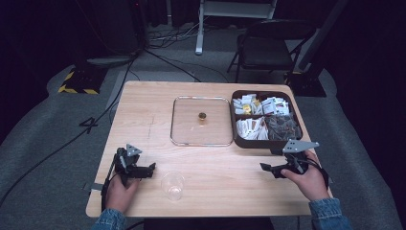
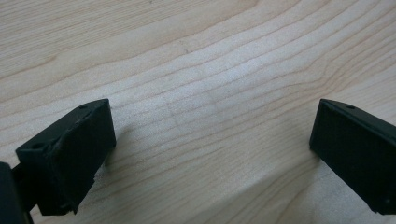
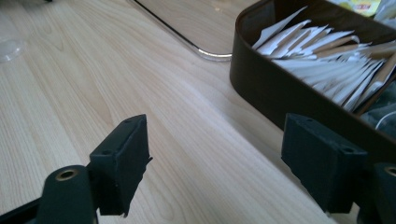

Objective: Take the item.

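Observation:
My left gripper [image 1: 148, 168] rests on the wooden table [image 1: 143, 110] near the front left. In the left gripper view its jaws [image 2: 212, 135] stand wide apart over bare wood, open with nothing between them. My right gripper [image 1: 267, 167] is held at the front right, just in front of a brown compartment box [image 1: 258, 143]. It is open too [image 3: 217, 149], with only tabletop between its jaws. The box wall [image 3: 280, 93] rises close on the right of the right gripper view, with white sachets [image 3: 327, 51] inside.
A clear plastic cup [image 1: 173, 185] stands near the front edge between the two hands. A square glass lid [image 1: 191, 134] with a small brass knob [image 1: 202, 116] lies mid-table, left of the box. A folding chair [image 1: 268, 45] stands beyond the table.

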Demonstrator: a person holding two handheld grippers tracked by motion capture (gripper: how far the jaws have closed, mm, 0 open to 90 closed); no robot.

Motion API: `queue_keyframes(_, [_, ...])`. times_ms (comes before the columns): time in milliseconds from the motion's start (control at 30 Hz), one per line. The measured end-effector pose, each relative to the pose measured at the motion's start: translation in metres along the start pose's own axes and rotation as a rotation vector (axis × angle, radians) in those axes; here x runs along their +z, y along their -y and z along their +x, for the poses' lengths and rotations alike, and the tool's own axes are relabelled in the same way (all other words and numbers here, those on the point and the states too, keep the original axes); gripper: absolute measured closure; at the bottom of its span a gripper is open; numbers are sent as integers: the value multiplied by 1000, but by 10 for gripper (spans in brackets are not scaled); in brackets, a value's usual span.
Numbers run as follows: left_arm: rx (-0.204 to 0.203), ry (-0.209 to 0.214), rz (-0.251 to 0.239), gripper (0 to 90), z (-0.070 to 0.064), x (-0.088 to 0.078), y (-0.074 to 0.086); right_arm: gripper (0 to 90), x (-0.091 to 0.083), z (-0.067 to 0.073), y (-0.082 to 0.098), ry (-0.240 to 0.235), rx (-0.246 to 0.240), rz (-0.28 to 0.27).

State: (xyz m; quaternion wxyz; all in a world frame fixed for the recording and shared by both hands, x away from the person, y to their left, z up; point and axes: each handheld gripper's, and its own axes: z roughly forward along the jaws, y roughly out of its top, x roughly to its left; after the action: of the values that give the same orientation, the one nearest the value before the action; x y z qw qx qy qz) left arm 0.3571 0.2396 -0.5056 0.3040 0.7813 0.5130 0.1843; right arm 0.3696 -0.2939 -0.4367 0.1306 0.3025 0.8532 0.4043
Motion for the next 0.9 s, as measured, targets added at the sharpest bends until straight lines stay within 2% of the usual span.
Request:
queue_keyframes(233, [1,2,-3,6,0,-1,1,243,-6,-6,-19,0,-9,-28])
queue_keyframes(367, [1,2,-4,6,0,-1,1,246,-12,-12,-26,15,-12,-40])
queue_keyframes(433, [1,2,-4,5,0,-1,1,247,-17,-21,-33,30,2,-67])
queue_keyframes(567, [1,3,-2,5,0,-1,1,247,-19,-28,-38,40,11,-83])
queue_keyframes(667, [4,3,-1,5,0,-1,1,244,-21,-38,-45,44,28,-117])
queue_keyframes(800, [4,4,-1,5,0,-1,1,244,-23,-47,-52,63,10,-133])
queue_keyframes(900, [5,3,0,5,0,-1,1,248,-23,-58,-57,87,19,-134])
